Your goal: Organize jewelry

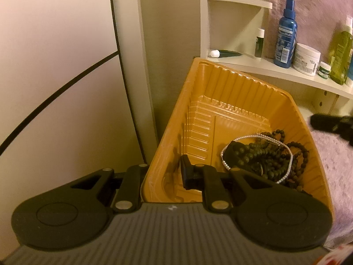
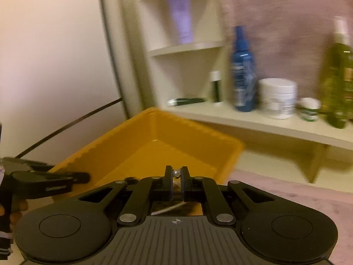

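An orange ribbed plastic tray [image 1: 242,81] fills the middle of the left wrist view. My left gripper [image 1: 164,170] is shut on its near left wall, one finger inside and one outside. In the tray's right corner lies a heap of dark bead strands [image 1: 271,161] with a white pearl strand [image 1: 225,154] looped over it. In the right wrist view my right gripper [image 2: 175,174] is shut on a small silvery bead [image 2: 175,173], above the tray [image 2: 123,145]; a pale strand trails below the fingers. The left gripper [image 2: 81,177] shows there at the tray's left edge.
A white corner shelf [image 1: 275,71] behind the tray carries a blue spray bottle [image 1: 285,33], a white jar [image 1: 306,59], a green bottle [image 1: 340,53] and small tubes. Pink fuzzy cloth [image 1: 344,165] covers the surface to the right. A pale wall stands at left.
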`<move>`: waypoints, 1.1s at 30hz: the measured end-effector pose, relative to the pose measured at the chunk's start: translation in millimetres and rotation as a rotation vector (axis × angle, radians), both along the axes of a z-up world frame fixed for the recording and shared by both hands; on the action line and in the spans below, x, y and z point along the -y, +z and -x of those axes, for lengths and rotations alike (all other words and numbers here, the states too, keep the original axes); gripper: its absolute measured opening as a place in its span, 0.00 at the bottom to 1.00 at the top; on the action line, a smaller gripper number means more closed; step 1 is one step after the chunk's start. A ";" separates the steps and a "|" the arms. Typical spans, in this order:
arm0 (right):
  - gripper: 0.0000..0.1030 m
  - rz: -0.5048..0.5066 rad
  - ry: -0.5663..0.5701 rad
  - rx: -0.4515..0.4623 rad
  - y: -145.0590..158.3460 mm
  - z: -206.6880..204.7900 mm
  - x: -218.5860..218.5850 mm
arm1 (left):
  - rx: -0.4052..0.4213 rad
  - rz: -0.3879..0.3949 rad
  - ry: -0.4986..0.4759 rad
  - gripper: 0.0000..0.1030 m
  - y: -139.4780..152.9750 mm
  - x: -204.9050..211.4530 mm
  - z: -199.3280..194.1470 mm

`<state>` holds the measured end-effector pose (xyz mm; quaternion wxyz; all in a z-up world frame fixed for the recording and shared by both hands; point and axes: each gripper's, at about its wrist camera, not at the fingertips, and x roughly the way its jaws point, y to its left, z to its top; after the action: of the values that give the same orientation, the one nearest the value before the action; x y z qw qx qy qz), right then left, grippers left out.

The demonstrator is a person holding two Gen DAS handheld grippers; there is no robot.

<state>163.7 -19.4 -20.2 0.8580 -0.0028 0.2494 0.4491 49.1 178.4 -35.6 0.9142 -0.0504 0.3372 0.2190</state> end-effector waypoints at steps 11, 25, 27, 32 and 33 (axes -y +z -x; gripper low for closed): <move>0.45 0.009 -0.021 -0.028 -3.9 4.6 -2.5 | 0.006 0.018 -0.001 0.16 -1.8 -3.9 0.1; 0.61 0.041 -0.333 -0.144 -16.4 8.9 103.3 | 0.020 0.220 0.033 0.37 -24.4 -29.5 5.9; 0.63 0.046 -0.370 -0.155 -15.9 12.7 116.5 | 0.019 0.238 0.035 0.37 -23.3 -30.0 9.7; 0.65 0.088 -0.444 -0.221 -14.2 25.5 143.8 | 0.027 0.175 0.036 0.45 -10.2 -21.1 21.8; 0.65 0.097 -0.449 -0.231 -14.3 28.1 147.3 | 0.027 0.149 0.030 0.45 -5.9 -17.2 25.4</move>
<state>135.6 -166.7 -34.5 0.9008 0.0629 0.3613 0.2323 23.7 195.6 -41.5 0.9090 -0.1262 0.3395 0.2064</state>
